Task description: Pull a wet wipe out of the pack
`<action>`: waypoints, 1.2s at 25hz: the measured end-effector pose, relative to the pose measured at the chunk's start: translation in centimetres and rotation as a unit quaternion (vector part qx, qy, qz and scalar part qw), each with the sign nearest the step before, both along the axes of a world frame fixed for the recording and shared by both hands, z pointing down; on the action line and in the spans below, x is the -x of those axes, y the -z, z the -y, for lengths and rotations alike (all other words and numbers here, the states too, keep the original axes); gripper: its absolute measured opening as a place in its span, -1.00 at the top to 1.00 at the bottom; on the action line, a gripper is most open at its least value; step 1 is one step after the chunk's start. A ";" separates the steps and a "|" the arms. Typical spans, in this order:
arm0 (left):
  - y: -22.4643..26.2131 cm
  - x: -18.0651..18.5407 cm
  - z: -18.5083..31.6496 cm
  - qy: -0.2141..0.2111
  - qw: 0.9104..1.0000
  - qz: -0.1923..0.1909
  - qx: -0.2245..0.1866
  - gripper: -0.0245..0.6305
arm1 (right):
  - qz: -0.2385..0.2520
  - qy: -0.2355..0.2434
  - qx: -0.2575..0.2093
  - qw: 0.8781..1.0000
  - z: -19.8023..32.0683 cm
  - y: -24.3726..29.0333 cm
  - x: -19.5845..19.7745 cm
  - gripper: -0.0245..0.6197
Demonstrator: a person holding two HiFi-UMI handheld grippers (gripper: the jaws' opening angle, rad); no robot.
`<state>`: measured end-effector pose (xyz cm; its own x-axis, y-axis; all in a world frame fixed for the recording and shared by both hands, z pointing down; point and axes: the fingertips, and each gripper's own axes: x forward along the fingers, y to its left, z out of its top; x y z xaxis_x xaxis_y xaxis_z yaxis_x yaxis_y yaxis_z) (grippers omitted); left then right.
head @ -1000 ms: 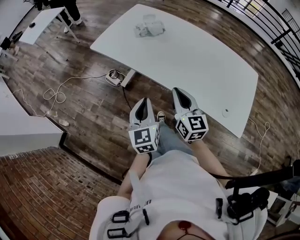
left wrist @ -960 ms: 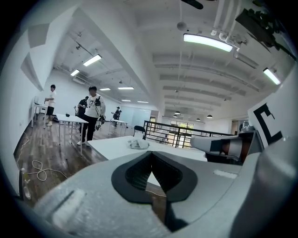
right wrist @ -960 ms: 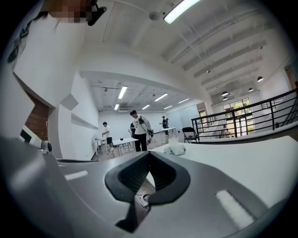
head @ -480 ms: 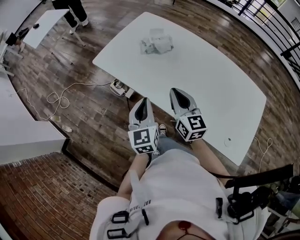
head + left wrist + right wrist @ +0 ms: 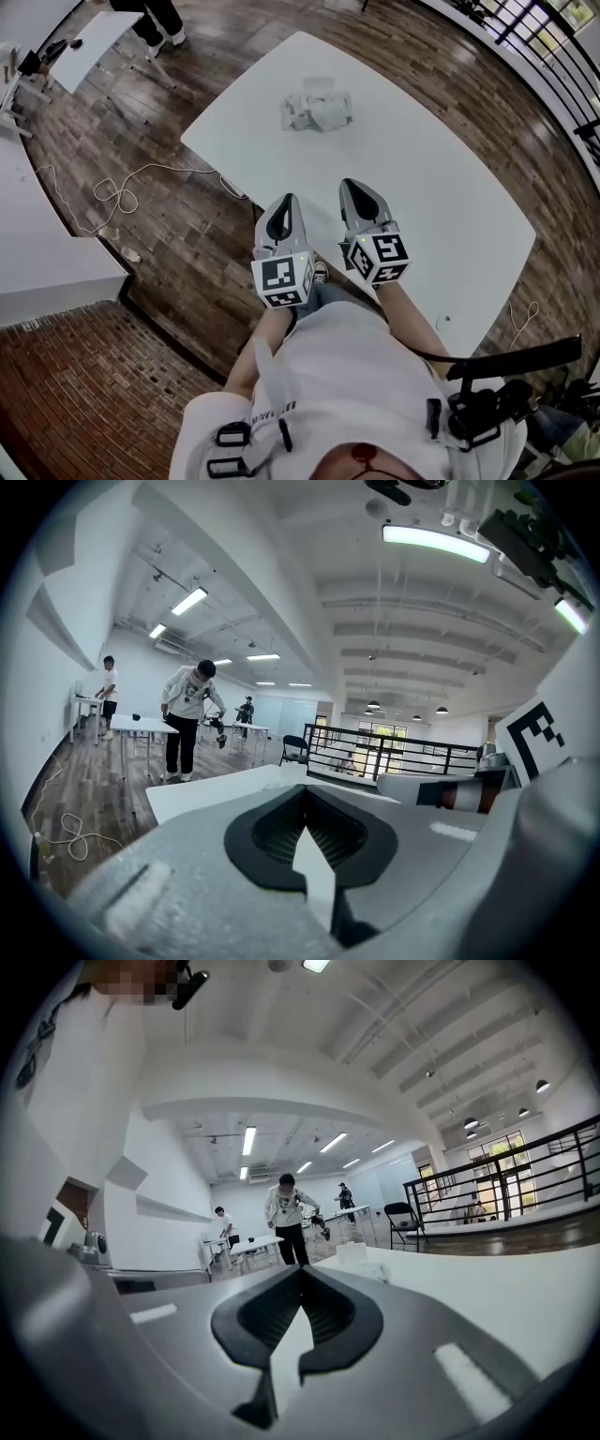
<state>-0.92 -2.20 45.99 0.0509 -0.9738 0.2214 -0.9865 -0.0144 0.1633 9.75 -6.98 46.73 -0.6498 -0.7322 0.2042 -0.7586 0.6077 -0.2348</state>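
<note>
Open white-walled room with dark wooden plank floor (image 5: 187,225), one section at the lower left laid in a brick pattern; black metal railing (image 5: 553,47) along the far right edge. Large white rounded-corner counter (image 5: 441,197), set diagonally across the head view. On its far end, well apart from both grippers: one pale, crumpled wet-wipe pack (image 5: 317,111), lying alone on the bare top; in the right gripper view it shows as a small white shape far down the counter. Left gripper (image 5: 285,200), grey, with a black-and-white marker cube at its rear: held over the floor just short of the counter's near edge, pointing toward the pack, jaws brought together at the tips with nothing between them, as the left gripper view confirms. Right gripper (image 5: 350,185), same build: held just beside the left one, its tip over the near edge of the counter, jaws likewise pressed together and empty. The two grippers lie side by side, roughly parallel, not touching. Wearer's white shirt (image 5: 337,375) fills the lower head view. Loose white cable (image 5: 112,192) coiled on the floor left of the counter. Smaller white table (image 5: 89,37) at the upper left, with a standing person in dark trousers (image 5: 155,14) next to it. Long ceiling light strips visible overhead in both gripper views.
</note>
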 end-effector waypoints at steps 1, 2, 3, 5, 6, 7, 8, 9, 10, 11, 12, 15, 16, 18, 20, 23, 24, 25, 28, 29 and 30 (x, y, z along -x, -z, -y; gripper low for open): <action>-0.4 0.1 0.2 -0.001 1.000 -0.001 0.006 0.92 | 0.000 -0.001 0.004 1.000 0.3 -0.3 0.2 0.91; -0.8 0.3 0.6 -0.002 1.000 -0.002 0.011 0.92 | -0.001 -0.003 0.007 1.000 0.6 -0.6 0.4 0.91; -1.1 0.6 1.0 -0.003 1.000 -0.002 0.014 0.92 | -0.001 -0.004 0.009 1.000 1.1 -0.8 0.7 0.91; -1.3 1.3 2.1 -0.007 1.000 -0.001 0.015 0.92 | -0.002 -0.009 0.009 1.000 2.0 -1.0 1.1 0.91; -1.3 1.6 2.7 -0.009 1.000 0.001 0.013 0.92 | -0.002 -0.012 0.008 1.000 2.4 -1.1 1.3 0.91; -1.3 1.9 3.4 -0.013 1.000 0.002 0.012 0.92 | -0.003 -0.016 0.008 1.000 2.9 -1.1 1.5 0.91; -1.2 2.2 4.1 -0.017 1.000 0.002 0.011 0.92 | -0.005 -0.020 0.008 1.000 3.5 -1.1 1.6 0.91; -1.2 2.5 4.8 -0.022 1.000 0.001 0.010 0.92 | -0.007 -0.026 0.008 1.000 4.1 -1.2 1.7 0.91; -1.1 2.7 5.5 -0.027 1.000 0.000 0.010 0.92 | -0.009 -0.031 0.009 0.999 4.7 -1.2 1.9 0.91; -1.1 2.9 6.2 -0.033 0.999 -0.001 0.009 0.92 | -0.010 -0.037 0.009 0.999 5.2 -1.2 2.0 0.91; -1.1 3.1 6.8 -0.040 0.999 -0.002 0.007 0.92 | -0.011 -0.042 0.008 0.999 5.8 -1.2 2.2 0.91; -1.1 3.8 8.6 -0.058 0.998 -0.004 0.006 0.92 | -0.017 -0.059 0.009 0.998 7.5 -1.3 3.1 0.91; -1.1 4.2 9.0 -0.063 0.998 -0.002 0.006 0.92 | -0.019 -0.062 0.009 0.998 8.0 -1.4 3.5 0.91; -1.7 5.0 9.6 -0.070 0.997 0.002 0.014 0.92 | -0.024 -0.066 0.009 0.997 8.7 -1.6 4.4 0.91; -2.3 5.8 10.3 -0.073 0.997 -0.001 0.019 0.92 | -0.029 -0.069 0.009 0.997 9.5 -1.8 5.3 0.91; -2.5 6.9 11.2 -0.079 0.997 -0.009 0.015 0.92 | -0.037 -0.074 0.007 0.997 10.6 -2.1 6.3 0.91; -2.6 7.0 11.5 -0.083 0.996 -0.011 0.014 0.92 | -0.040 -0.077 0.006 0.996 10.9 -2.1 6.5 0.91; -2.7 7.1 11.7 -0.087 0.996 -0.013 0.015 0.92 | -0.043 -0.080 0.006 0.996 11.2 -2.2 6.6 0.91; -3.2 7.0 12.2 -0.098 0.995 -0.018 0.019 0.92 | -0.052 -0.084 0.002 0.995 12.0 -2.2 6.9 0.91; -3.3 6.9 12.4 -0.101 0.995 -0.019 0.020 0.92 | -0.055 -0.084 -0.001 0.995 12.2 -2.1 6.8 0.91; -3.3 6.7 12.6 -0.103 0.994 -0.022 0.020 0.92 | -0.058 -0.084 -0.002 0.995 12.5 -2.0 6.8 0.91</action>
<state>-7.60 -14.78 49.25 0.2579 -0.9326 0.2525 -0.9555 -0.2074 0.2097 2.95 -19.45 48.73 -0.4908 -0.8292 0.2673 -0.8712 0.4715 -0.1370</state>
